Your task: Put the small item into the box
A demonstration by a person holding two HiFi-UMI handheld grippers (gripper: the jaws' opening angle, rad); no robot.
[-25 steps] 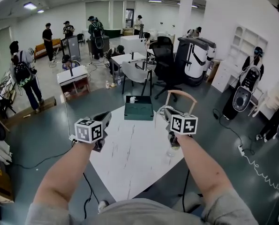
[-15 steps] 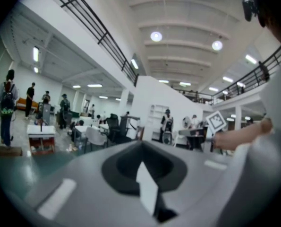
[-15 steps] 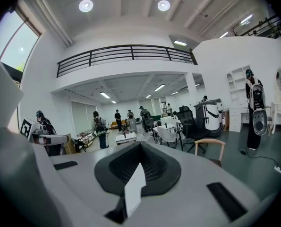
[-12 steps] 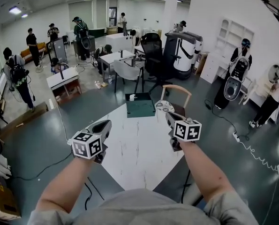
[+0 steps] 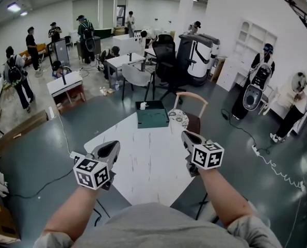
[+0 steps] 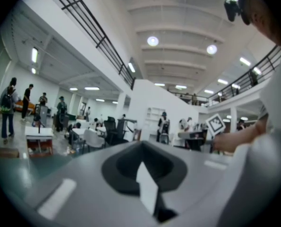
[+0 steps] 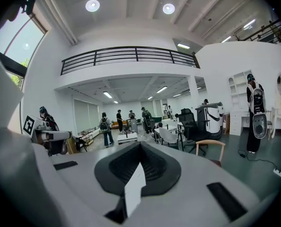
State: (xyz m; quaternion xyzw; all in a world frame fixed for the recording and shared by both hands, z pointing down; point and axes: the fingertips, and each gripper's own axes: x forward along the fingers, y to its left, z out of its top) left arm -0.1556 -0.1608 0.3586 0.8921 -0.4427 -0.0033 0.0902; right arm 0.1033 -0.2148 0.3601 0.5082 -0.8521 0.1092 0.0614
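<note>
A dark green open box stands at the far end of the white table. A small white item sits at the box's far left corner. My left gripper hovers over the table's near left edge, shut and empty. My right gripper hangs over the near right edge, also shut and empty. Both are well short of the box. In the left gripper view the left gripper points up into the room, its jaws closed together. The right gripper does the same in the right gripper view.
A round patterned object lies right of the box, by a wooden chair. Desks, office chairs and several people fill the room beyond. A cable runs over the floor at the table's left.
Both grippers have drawn back toward me and lowered. The box and the table's far end now look farther off. Both stay shut.
</note>
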